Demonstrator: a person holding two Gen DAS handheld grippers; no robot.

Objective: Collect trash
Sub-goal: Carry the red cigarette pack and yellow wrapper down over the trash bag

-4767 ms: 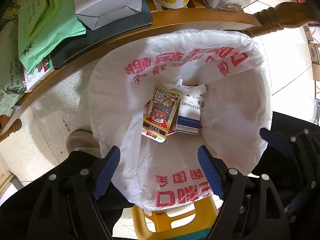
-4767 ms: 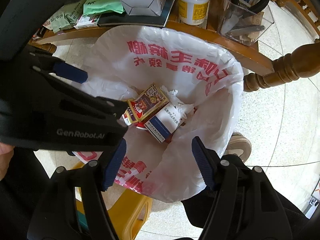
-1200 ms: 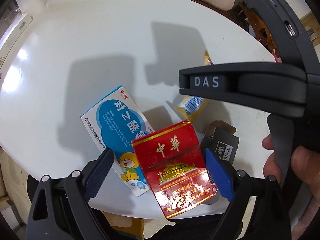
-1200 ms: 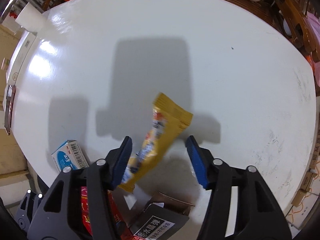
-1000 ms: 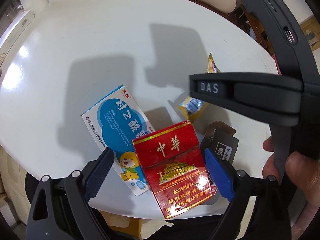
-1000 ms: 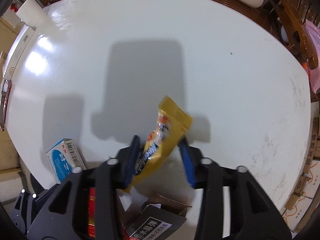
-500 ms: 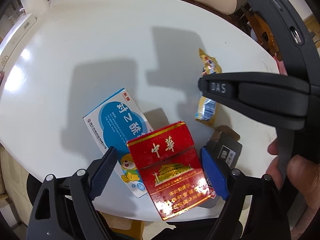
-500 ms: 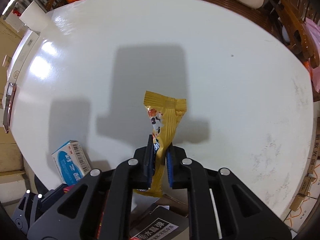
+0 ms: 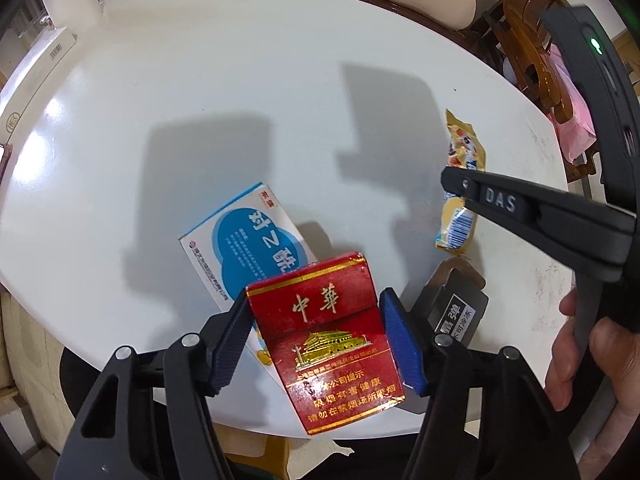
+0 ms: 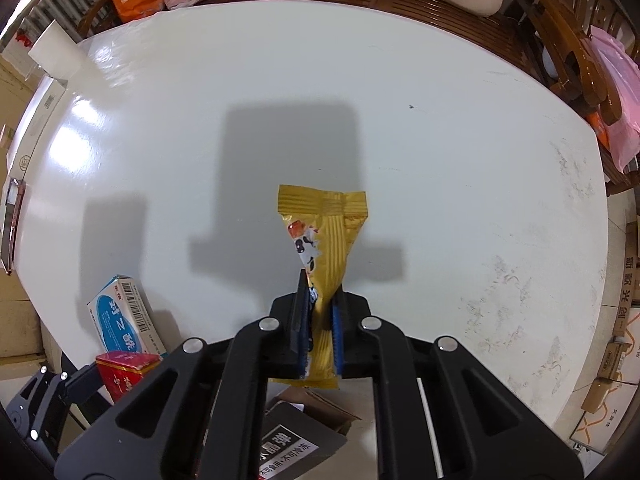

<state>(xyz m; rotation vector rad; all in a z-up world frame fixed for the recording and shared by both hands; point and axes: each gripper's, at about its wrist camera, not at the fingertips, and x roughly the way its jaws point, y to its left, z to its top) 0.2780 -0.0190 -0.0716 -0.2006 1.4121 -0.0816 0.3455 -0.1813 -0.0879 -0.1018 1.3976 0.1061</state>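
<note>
My left gripper (image 9: pixel 316 340) is shut on a red cigarette pack (image 9: pixel 324 344) with gold lettering, its blue pads pressing both long sides just above the white round table (image 9: pixel 200 80). My right gripper (image 10: pixel 319 320) is shut on a yellow snack wrapper (image 10: pixel 324 240), which sticks up from between the pads. The same wrapper (image 9: pixel 460 184) shows at the right of the left wrist view, pinched by the right gripper's black fingers (image 9: pixel 520 208). A blue and white medicine box (image 9: pixel 248 244) lies flat beside the red pack. A black carton (image 9: pixel 452 312) with an open brown flap lies at the table's near edge.
A person's hand (image 9: pixel 588 352) holds the right gripper's handle. Wooden chairs (image 10: pixel 560 32) with pink bags stand behind the table at the right. A white paper cup (image 10: pixel 56 52) and a long white box (image 9: pixel 36 68) sit at the far left edge. Cardboard boxes (image 10: pixel 624 320) lie on the floor at the right.
The left gripper's jaws closed from wide apart onto the red cigarette pack. The right gripper's jaws closed on the yellow wrapper and lifted it upright off the table.
</note>
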